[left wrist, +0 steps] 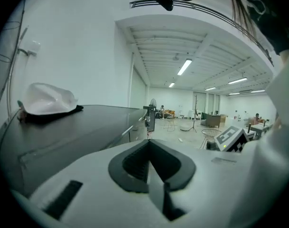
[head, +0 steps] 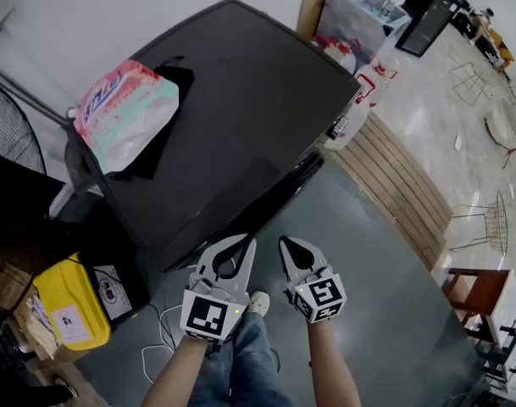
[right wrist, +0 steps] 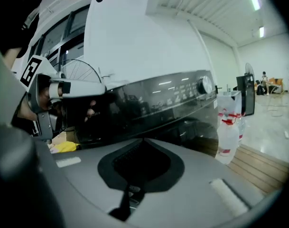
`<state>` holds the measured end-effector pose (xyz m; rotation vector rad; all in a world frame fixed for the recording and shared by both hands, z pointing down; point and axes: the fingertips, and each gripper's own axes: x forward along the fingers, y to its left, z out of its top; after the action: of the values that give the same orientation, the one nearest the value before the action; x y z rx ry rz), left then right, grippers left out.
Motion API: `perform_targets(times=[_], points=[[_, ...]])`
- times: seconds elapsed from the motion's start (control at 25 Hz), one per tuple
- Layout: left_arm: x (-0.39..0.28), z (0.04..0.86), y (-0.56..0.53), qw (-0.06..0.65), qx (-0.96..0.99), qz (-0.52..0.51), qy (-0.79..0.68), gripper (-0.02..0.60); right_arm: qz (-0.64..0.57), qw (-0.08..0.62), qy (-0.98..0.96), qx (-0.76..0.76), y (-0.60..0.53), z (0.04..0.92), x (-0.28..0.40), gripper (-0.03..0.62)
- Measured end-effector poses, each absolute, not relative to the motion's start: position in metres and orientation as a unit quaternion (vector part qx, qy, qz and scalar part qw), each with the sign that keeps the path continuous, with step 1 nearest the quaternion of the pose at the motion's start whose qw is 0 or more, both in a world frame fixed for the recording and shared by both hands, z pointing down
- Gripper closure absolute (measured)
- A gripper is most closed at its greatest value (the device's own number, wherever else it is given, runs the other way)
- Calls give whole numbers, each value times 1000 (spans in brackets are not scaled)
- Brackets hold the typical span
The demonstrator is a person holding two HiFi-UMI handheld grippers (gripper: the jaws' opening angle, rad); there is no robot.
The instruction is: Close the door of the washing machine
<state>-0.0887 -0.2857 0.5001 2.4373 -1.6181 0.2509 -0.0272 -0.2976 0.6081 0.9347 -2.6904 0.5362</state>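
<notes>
While the black washing machine (head: 241, 117) is standing by the white wall (head: 88, 15), its glossy front is facing the person (head: 241, 359) and a pink pouch (head: 126, 113) is lying on its top. Just off that front, the left tool (head: 241, 246) and right tool (head: 290, 246) are hovering, both closed tight, gripping nothing.

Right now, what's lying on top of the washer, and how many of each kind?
Bag: 1
Black cloth: 1
Total: 2
</notes>
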Motion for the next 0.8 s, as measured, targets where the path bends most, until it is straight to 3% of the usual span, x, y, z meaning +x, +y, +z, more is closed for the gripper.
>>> perform_targets(times=[0.6, 0.8], points=[[-49, 293, -308, -80, 851, 65, -515, 574, -4, -23, -877, 480, -336, 321, 88, 582], [-39, 238, -303, -107, 857, 11, -504, 574, -57, -48, -857, 510, -323, 256, 113, 582]])
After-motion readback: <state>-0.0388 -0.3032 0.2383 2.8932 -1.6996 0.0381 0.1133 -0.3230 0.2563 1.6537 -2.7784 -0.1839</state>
